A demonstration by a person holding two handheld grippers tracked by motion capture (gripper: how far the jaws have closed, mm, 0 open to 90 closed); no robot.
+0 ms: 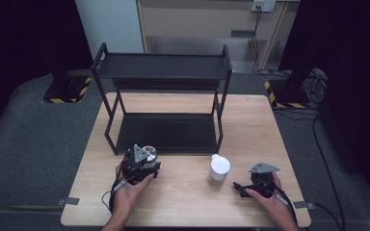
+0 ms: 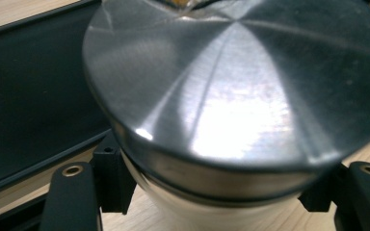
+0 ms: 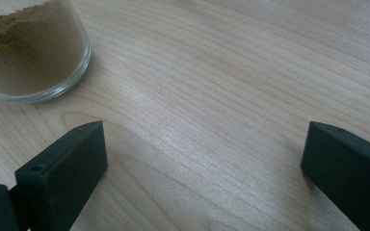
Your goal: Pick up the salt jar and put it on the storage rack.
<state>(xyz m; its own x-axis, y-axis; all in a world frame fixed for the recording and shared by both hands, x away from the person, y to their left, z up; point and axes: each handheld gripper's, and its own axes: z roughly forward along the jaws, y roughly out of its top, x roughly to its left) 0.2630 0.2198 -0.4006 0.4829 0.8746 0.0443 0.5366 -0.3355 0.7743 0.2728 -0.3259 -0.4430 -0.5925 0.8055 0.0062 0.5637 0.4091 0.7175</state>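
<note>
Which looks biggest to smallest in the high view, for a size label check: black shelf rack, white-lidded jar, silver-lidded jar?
1. black shelf rack
2. white-lidded jar
3. silver-lidded jar, though the left gripper covers much of it, so ranks 2 and 3 are unsure.

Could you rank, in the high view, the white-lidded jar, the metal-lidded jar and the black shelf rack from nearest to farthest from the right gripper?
From the right gripper:
1. White-lidded jar, just to its left on the table.
2. Metal-lidded jar, farther left, at the left gripper.
3. Black shelf rack, standing at the table's far side.
</note>
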